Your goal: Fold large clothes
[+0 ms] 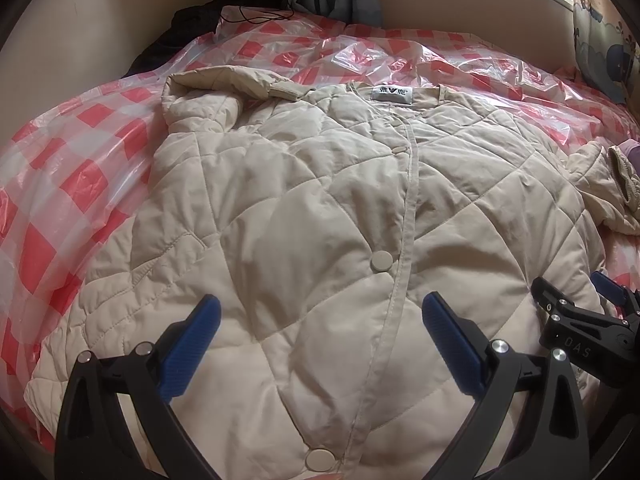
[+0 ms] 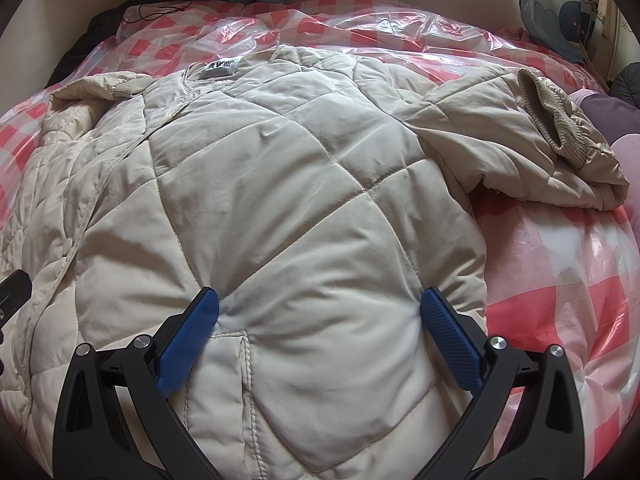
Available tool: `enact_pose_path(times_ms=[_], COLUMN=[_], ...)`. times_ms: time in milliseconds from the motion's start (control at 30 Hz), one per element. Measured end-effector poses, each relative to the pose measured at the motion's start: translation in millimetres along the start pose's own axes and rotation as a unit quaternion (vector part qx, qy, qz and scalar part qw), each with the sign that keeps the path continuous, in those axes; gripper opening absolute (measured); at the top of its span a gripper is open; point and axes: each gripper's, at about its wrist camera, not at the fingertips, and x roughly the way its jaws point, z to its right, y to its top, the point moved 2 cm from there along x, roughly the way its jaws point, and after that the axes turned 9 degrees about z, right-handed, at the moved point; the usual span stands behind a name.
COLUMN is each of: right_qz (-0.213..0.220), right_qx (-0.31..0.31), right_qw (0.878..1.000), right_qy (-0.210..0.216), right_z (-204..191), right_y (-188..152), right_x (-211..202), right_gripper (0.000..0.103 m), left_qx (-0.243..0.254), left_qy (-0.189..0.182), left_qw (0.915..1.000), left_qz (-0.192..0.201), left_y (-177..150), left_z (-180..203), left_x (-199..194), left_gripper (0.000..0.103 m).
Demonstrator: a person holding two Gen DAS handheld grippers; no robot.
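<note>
"DAS" is printed on the right gripper (image 1: 576, 296).

1. Quilted jacket (image 1: 280, 208): cream padded cloth with a soft, faintly satin sheen, stitched in diamond seams; matt round snap buttons (image 1: 381, 261) along the placket.
2. Neck label (image 1: 392, 95), at 12 o'clock on the jacket: white woven cloth, printed dark.
3. Sleeve cuff (image 2: 552, 120), at 2 o'clock in the right wrist view: coarse ribbed knit, matt.
4. Bed cover (image 1: 60, 184): thin plastic sheet, red-and-white checked, glossy and crinkled, with bright glare.
5. Left gripper (image 1: 320, 320): matt black plastic arms, polished metal pins, blue fingers (image 1: 192, 344) of fine-textured, rubbery look.
6. Right gripper (image 2: 320, 312): same finishes; blue pads (image 2: 452, 340) cross-hatched.
</note>
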Motion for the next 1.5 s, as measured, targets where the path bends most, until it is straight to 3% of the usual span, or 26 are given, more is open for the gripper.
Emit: enact_pose_path(times_ms=[1033, 1500], right_qz=[0.000, 0.000], right_qx=[0.000, -0.004], right_qw=[1.000, 1.000], right_qy=[0.000, -0.006], right_z=[-0.4, -2.7], right_y=[0.4, -0.6], right_x=[-0.1, -0.1], right_gripper=[0.097, 0.097], left_qx=[-0.023, 0.008], left_qy=[-0.006, -0.002], left_qw=[0.9997, 0.9997], left_qz=[0.004, 0.021], left_y=[1.4, 15.2], left_z=[-33.0, -56.7], left_x=[-11.0, -24.7], left_gripper=[0.097, 0.097])
